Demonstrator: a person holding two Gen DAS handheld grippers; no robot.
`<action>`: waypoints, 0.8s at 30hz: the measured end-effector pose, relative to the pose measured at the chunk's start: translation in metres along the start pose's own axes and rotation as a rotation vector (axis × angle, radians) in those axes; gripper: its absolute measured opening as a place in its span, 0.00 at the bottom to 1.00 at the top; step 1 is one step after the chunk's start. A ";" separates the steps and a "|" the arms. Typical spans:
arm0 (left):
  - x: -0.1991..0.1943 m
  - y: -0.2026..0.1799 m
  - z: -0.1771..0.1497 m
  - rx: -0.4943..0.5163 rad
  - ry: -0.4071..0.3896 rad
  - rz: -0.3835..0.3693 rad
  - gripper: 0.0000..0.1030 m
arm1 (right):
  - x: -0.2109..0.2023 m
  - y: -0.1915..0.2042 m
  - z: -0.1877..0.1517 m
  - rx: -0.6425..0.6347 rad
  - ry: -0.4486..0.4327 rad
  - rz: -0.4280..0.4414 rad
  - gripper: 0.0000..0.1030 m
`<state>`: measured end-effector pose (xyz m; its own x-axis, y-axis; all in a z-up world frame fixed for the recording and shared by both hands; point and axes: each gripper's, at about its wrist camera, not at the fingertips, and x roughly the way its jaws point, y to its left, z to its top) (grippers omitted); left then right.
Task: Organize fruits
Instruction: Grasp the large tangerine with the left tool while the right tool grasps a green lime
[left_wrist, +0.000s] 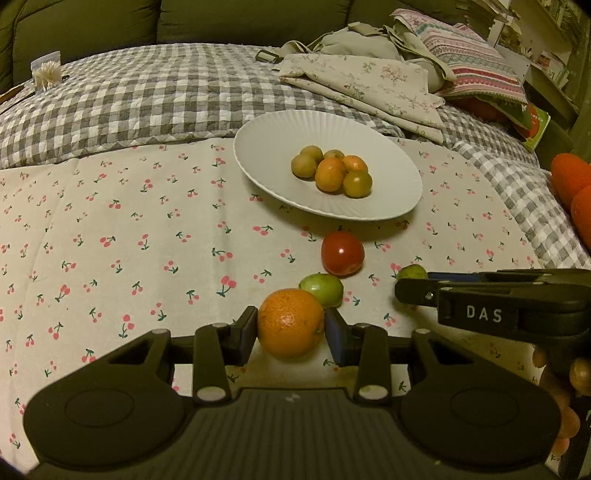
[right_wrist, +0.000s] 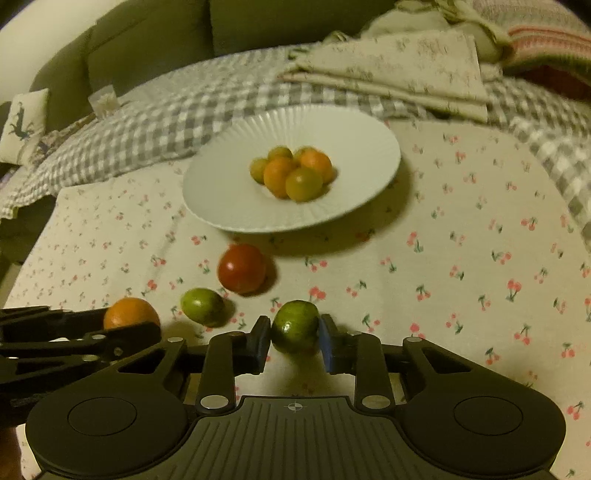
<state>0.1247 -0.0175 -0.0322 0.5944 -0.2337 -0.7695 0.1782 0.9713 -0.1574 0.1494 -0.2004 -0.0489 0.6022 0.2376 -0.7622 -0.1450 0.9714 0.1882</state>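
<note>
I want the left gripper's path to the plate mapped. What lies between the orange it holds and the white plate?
A green fruit, then a red tomato, both loose on the cloth, seen in the left wrist view.

You have a cherry-print cloth (left_wrist: 110, 229) spread over a checked quilt (left_wrist: 129, 99). On the cloth sit a white plate (left_wrist: 266, 147), a red tomato (left_wrist: 342, 253), a green fruit (left_wrist: 321, 290), an orange (left_wrist: 290, 323) and a second green fruit (right_wrist: 295, 325). Folded floral fabric (left_wrist: 369, 88) lies on the quilt behind the plate.
</note>
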 end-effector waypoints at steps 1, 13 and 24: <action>0.000 0.000 0.000 0.001 0.000 0.001 0.37 | -0.001 0.000 0.001 0.002 -0.002 0.000 0.26; 0.000 0.001 0.002 0.000 -0.006 0.001 0.37 | -0.008 0.001 0.003 -0.002 -0.019 0.013 0.26; -0.004 0.004 0.006 -0.007 -0.034 0.013 0.37 | -0.016 -0.002 0.008 0.010 -0.039 0.023 0.26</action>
<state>0.1271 -0.0131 -0.0260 0.6228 -0.2221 -0.7502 0.1648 0.9746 -0.1518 0.1468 -0.2065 -0.0323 0.6293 0.2595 -0.7326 -0.1512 0.9655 0.2120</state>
